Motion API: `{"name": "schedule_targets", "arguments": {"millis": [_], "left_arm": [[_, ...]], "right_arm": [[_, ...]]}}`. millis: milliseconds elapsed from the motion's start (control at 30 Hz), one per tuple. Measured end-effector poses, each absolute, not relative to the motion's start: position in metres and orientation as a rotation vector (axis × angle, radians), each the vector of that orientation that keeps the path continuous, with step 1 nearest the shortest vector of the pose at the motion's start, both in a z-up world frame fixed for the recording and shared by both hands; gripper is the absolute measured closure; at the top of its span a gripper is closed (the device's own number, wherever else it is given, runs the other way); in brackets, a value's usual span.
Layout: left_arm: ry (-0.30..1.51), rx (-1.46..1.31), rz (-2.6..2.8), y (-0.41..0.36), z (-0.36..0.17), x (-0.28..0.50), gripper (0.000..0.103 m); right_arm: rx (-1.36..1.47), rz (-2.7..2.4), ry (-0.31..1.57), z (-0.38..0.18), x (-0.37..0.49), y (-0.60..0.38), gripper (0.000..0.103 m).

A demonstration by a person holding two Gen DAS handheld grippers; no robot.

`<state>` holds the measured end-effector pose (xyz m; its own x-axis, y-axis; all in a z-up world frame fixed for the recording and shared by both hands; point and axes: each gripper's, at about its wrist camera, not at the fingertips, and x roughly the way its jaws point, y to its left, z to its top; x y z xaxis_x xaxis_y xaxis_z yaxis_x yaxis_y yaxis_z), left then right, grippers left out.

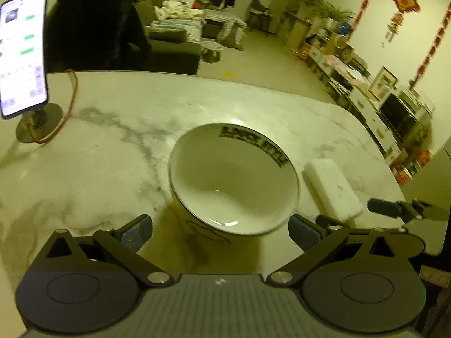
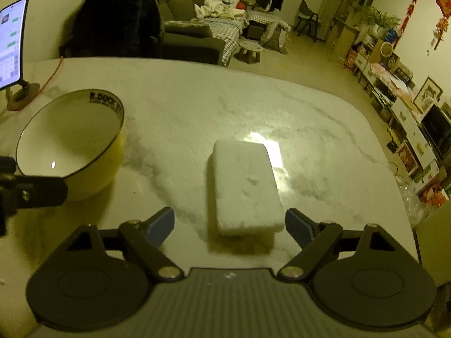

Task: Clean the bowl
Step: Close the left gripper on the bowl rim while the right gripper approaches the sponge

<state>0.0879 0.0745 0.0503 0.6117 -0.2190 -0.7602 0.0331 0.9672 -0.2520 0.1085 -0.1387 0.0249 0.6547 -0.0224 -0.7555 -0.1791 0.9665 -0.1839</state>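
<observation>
- While both tools hang spread wide above the table (image 2: 197,107), nothing is gripped yet, so the cleaning looks to be at its very start: the approach before the first grasp.
- The left tool (image 1: 220,232) faces the bowl (image 1: 234,180), its blue-padded fingers (image 1: 136,232) standing either side of the near rim without touching it.
- The right tool (image 2: 229,226) is lined up on the sponge (image 2: 245,186), its fingers flanking the block's near end, released and apart from it.
- The bowl sits on the table's near part, left of the sponge and close beside it; in the right wrist view it stands at the left edge, with the left tool's finger in front of it.
- The bowl looks glazed ceramic: smooth white inside, pale yellow outside, a thin dark rim and a band of black lettering under the far lip. Highlights on the glaze suggest it will be slippery.
- The sponge is a white rectangular block with rounded corners and a matte, slightly pitted top; it should compress when pinched.
- The table is polished white marble with grey veins and a bright reflection just behind the sponge.
- Next, I judge, the right tool must drop lower and close across the sponge's narrow width, while the left tool steadies the bowl by its rim.
- A phone (image 1: 24,53) on a round stand sits at the far left, with an orange cable (image 1: 72,98) looped by it.
</observation>
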Motion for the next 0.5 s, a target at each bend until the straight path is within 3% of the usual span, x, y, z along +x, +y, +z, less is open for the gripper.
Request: {"name": "schedule_targets", "arguments": {"millis": [167,333,500], "left_arm": [[0.935,-0.36,-0.196,0.087,0.04,0.1,0.001],[0.934,-0.481,-0.2,0.098,0.03,0.106,0.001],[0.926,-0.468,-0.141,0.098,0.021,0.114,0.024]], "right_arm": [[-0.242,0.096,0.878,0.016,0.118,-0.142,0.018],[-0.199,0.091,0.873,0.012,0.121,-0.151,0.013],[-0.167,0.097,0.868,0.01,0.121,-0.156,0.012]]}}
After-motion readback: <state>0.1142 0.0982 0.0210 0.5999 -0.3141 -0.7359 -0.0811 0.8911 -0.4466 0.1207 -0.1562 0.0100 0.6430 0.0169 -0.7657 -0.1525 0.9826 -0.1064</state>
